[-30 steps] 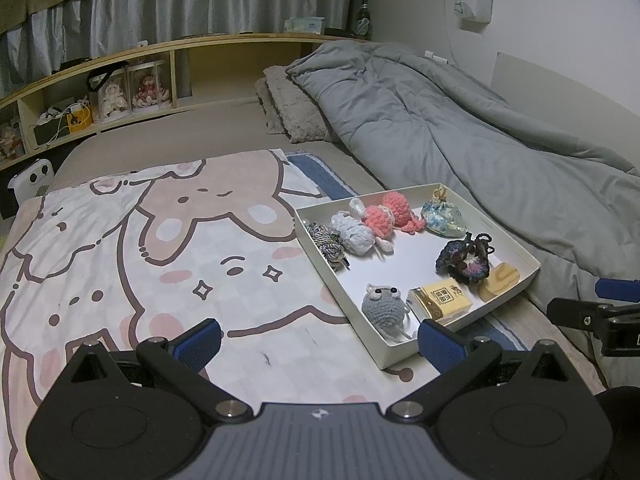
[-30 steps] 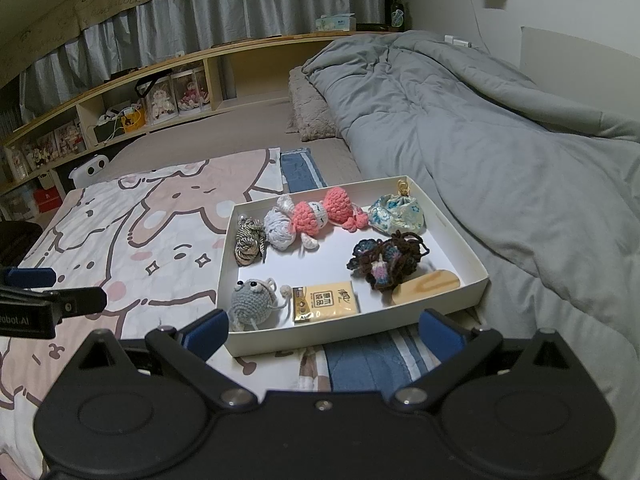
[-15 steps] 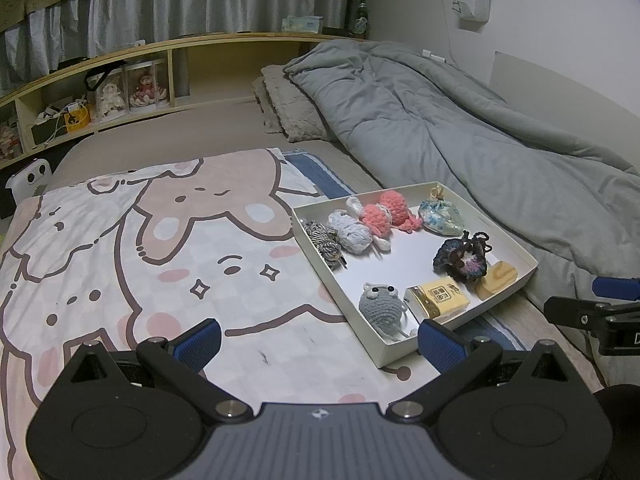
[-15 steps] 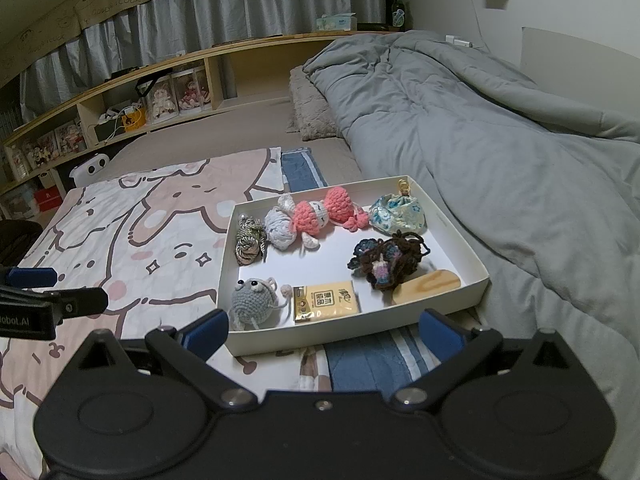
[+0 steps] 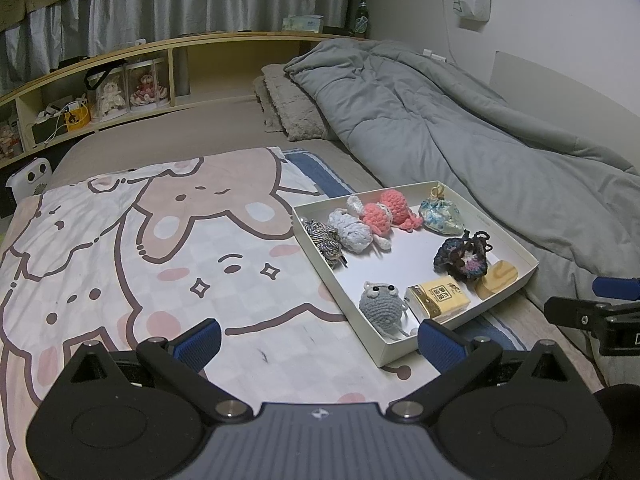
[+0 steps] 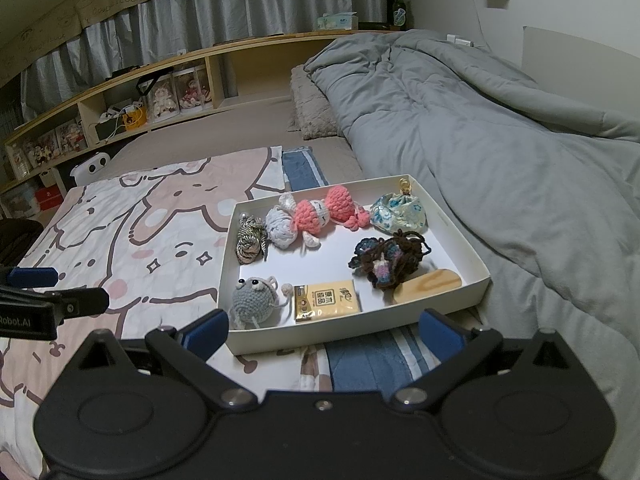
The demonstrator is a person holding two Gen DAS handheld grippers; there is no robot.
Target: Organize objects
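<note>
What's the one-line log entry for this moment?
left gripper: open, empty | right gripper: open, empty | white tray: on bed, holds crochet toys

White tray (image 6: pixel 448 216), perhaps grey crochet mouse (image 6: pixel 253 298)

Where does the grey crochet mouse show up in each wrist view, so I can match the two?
Left wrist: grey crochet mouse lies right of centre, in the near corner of the white tray.
Right wrist: grey crochet mouse lies left of centre, in the tray's near-left corner.
Shared landmark: the yellow packet just right of it.
</note>
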